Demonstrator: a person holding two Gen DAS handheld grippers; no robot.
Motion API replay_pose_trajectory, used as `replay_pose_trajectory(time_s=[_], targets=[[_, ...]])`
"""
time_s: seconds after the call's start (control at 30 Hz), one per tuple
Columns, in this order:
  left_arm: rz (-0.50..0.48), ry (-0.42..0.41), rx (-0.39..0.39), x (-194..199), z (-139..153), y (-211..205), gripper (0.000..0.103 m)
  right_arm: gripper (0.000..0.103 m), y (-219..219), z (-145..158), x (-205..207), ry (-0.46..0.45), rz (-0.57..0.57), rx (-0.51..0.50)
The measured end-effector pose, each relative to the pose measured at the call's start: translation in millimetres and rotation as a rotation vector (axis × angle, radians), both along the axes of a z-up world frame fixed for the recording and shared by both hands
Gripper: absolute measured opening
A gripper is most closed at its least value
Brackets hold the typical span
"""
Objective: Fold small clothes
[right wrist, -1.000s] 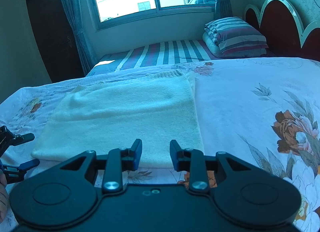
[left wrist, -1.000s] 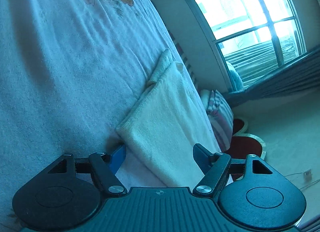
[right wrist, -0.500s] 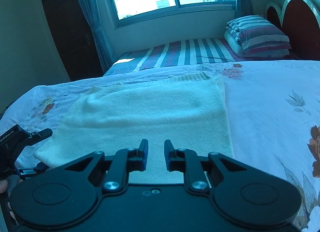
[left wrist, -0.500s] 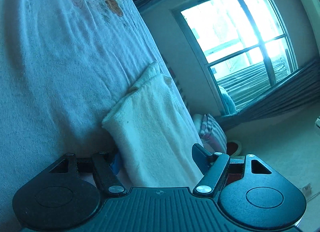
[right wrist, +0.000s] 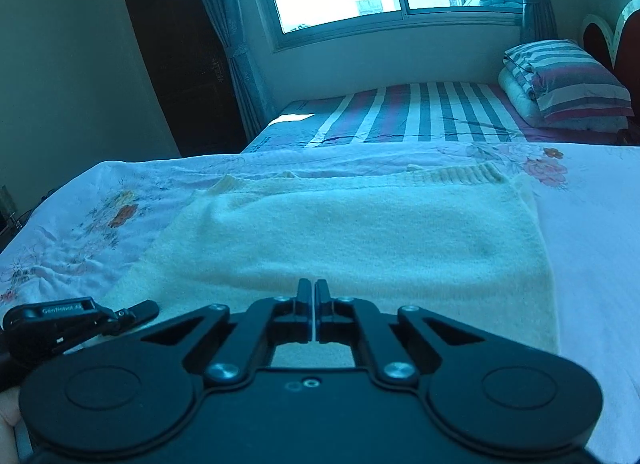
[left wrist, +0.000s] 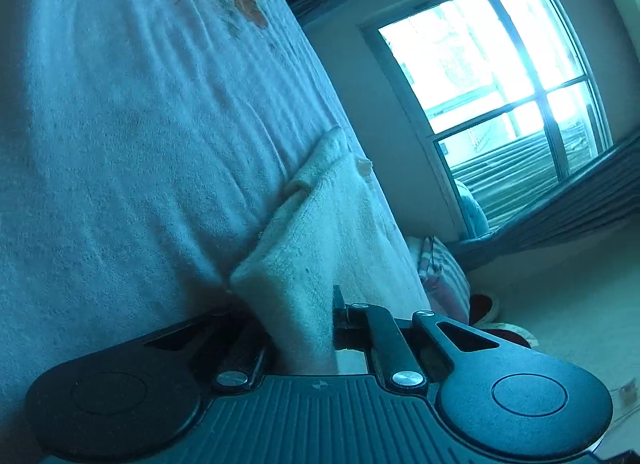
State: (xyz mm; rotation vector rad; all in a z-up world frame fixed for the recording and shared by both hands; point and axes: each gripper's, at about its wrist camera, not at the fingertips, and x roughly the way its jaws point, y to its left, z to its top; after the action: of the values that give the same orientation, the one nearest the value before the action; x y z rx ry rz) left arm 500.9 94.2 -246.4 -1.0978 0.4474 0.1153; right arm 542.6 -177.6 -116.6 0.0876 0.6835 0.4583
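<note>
A bed (right wrist: 592, 232) with a flowered sheet is seen, and a striped bed (right wrist: 420, 115) behind it. The cream sweater (right wrist: 360, 240) is laid folded on the sheet. Its near edge is clamped by the left tongs (left wrist: 304, 328) and by the right tongs (right wrist: 312, 300), both just closed.

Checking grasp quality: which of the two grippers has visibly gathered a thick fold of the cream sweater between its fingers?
The left gripper: the cream sweater bunches thickly between its fingers. The right gripper looks nearly fully closed at the near hem.
</note>
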Motion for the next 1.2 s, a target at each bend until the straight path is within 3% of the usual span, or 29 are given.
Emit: replay_pose_trajectory(time_s=[0.17, 0.33, 0.47, 0.6, 0.7, 0.83, 1.03, 1.13, 1.2], targets=[[0.000, -0.014, -0.044, 10.6, -5.6, 5.1, 0.007, 0.003, 12.5, -8.6, 20.5, 0.015, 0.021, 0.009], [-0.007, 0.020, -0.028, 10.8, -2.8, 8.2, 0.007, 0.003, 19.4, -18.6, 34.6, 0.032, 0.015, 0.025], [-0.035, -0.002, -0.019, 9.8, -2.1, 11.4, 0.007, 0.001, 21.7, -36.9, 43.2, 0.102, 0.022, 0.019], [-0.029, 0.009, -0.023, 9.2, -0.2, 16.4, 0.007, 0.000, 17.7, -44.6, 39.9, 0.085, 0.016, 0.056], [-0.024, 0.018, 0.057, 6.8, 10.8, 13.5, 0.007, 0.000, 17.2, -45.7, 40.1, 0.083, 0.018, 0.062], [-0.084, -0.018, 0.228, 14.0, 50.8, 4.9, 0.006, 0.000, 14.3, -47.0, 44.2, 0.093, 0.025, 0.081], [-0.297, -0.065, 0.475, 48.3, 116.3, -25.2, 0.006, 0.000, 3.7, -44.0, 48.3, 0.141, 0.016, 0.144], [-0.429, -0.089, 0.586, 67.3, 141.5, -55.9, 0.006, 0.009, -39.1, -20.8, 42.4, 0.083, -0.096, 0.226], [-0.513, -0.112, 0.655, 77.6, 154.0, -82.0, 0.006, 0.009, -75.2, -11.6, 40.4, 0.079, -0.163, 0.260]])
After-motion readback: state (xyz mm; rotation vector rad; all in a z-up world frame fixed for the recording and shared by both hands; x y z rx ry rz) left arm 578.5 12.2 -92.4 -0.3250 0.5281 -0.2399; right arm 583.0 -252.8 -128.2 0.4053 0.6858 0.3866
